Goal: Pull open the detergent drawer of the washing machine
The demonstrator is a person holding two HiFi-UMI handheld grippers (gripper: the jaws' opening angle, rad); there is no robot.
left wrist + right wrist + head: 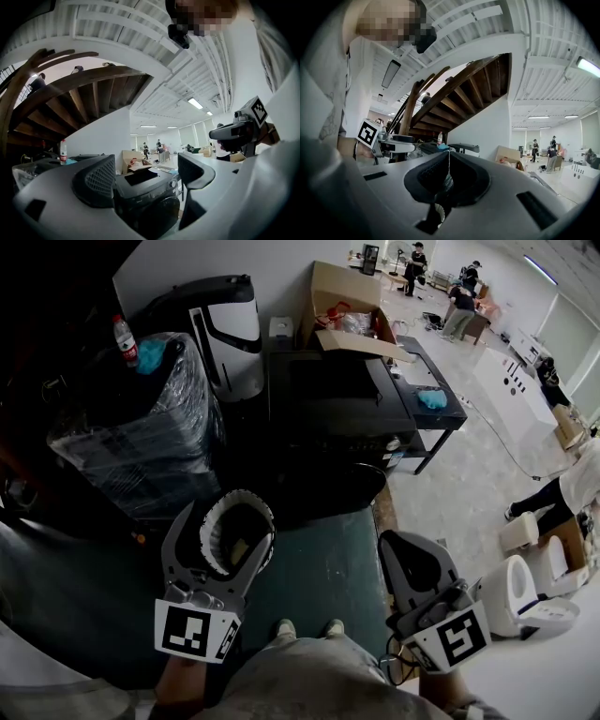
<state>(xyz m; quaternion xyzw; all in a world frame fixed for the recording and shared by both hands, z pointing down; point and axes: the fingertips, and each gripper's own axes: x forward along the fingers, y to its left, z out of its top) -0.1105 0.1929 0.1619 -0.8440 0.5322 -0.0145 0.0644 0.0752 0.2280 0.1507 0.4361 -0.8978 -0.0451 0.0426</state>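
**In mid-frame, a dark washer with both claws short of it**

Across the centre of the head view stands the washing machine (330, 413), black and low, with a cardboard box (345, 307) behind it at the top of the frame and a film-wrapped bundle (131, 432) to its left. The detergent drawer belongs on its front panel, but that face is so dark that I cannot tell the drawer from the rest of the strip. At lower left, the left claw (232, 521) is spread wide with nothing between its jaws. In its own view the machine (145, 201) shows through the gap, well apart from the tips. At lower right, the right claw (405, 554) is pressed together on nothing, and it hangs over the green floor mat (319, 568).

The reach has not begun, and I judge the main hazard to be aim. On a black panel the open claw could land on the round knob or the door instead of the drawer lip. A shallow bite on that lip would likely slip off under the pull. A pull angled sideways or upward could bind the drawer in its slot. A hard tug might also shift the machine.
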